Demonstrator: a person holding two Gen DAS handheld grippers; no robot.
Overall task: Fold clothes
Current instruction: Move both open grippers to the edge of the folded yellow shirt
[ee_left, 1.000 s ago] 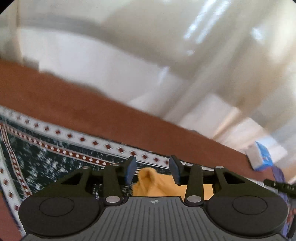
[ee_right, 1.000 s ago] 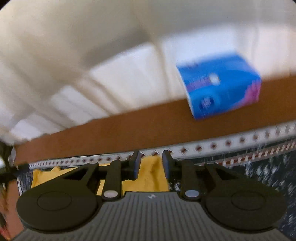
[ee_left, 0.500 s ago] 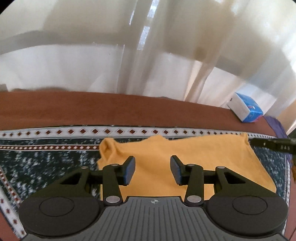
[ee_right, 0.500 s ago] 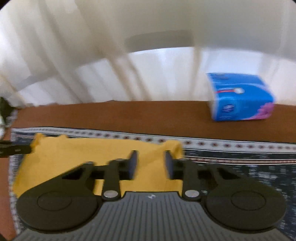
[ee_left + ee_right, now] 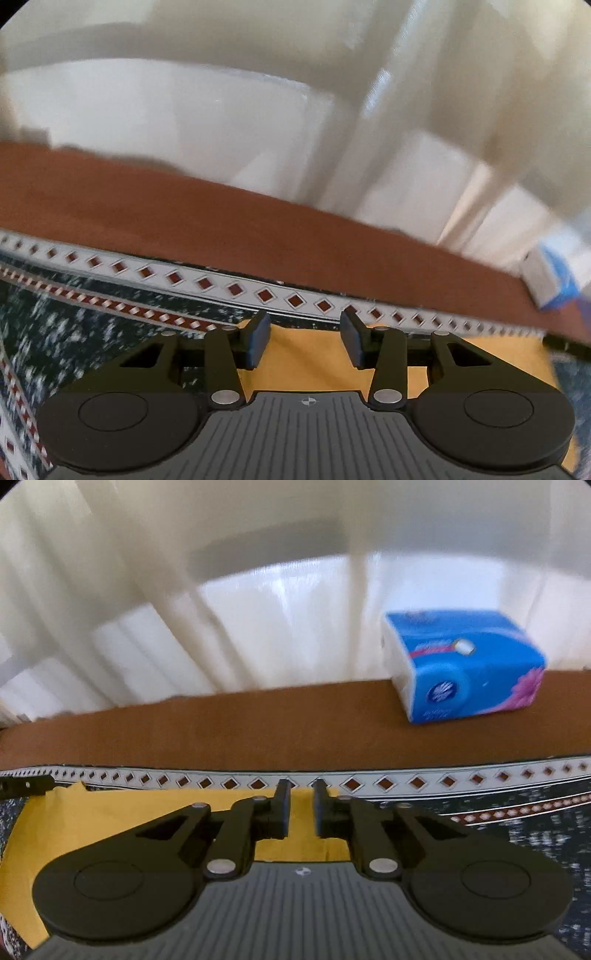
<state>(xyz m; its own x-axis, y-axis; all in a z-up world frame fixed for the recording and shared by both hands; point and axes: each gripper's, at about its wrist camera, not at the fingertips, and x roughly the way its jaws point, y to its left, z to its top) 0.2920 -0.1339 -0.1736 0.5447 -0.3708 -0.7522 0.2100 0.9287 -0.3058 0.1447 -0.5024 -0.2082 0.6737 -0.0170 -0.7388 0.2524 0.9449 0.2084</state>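
Garment (image 5: 129,812) on patterned cloth (image 5: 517,812), tissue pack (image 5: 465,668) behind on table (image 5: 258,731)

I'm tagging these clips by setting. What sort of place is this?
Probably a room in a home: sheer white curtains, a brown table with a patterned cloth, and a blue tissue pack.

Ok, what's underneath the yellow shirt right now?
The yellow shirt lies flat on a dark patterned cloth with a diamond border, spread over the brown table. The cloth shows around the shirt's far and side edges; whatever lies directly beneath the fabric is covered.
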